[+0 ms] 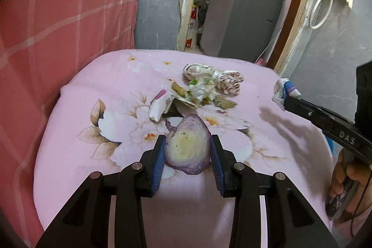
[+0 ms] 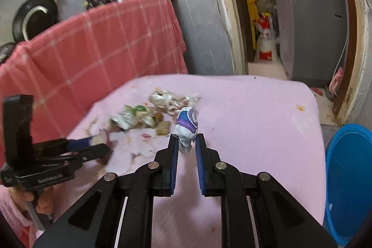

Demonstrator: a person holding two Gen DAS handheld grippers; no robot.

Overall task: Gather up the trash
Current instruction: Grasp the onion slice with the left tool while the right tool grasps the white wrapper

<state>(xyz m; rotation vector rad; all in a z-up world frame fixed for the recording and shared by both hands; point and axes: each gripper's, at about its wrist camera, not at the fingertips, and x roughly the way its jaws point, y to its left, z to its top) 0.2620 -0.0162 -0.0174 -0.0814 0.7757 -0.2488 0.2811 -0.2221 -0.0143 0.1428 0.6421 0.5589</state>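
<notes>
left gripper (image 1: 188, 150) clamps a cut purple onion piece (image 1: 188, 145) just over the pink floral cloth (image 1: 93, 90), right gripper (image 2: 186, 143) pinches a crumpled white/purple wrapper (image 2: 187, 126), rest of trash pile (image 1: 207, 87) lies mid-cloth, blue bucket (image 2: 348, 178) beside the table's right edge.

Both grippers, the left gripper (image 1: 188, 150) and the right gripper (image 2: 186, 145), are black, with blue ribbed pads (image 1: 159, 164) and silver round pivot pins (image 2: 153, 165). White lettering marks their sides. The person wears a pink sleeve (image 2: 14, 215).
</notes>
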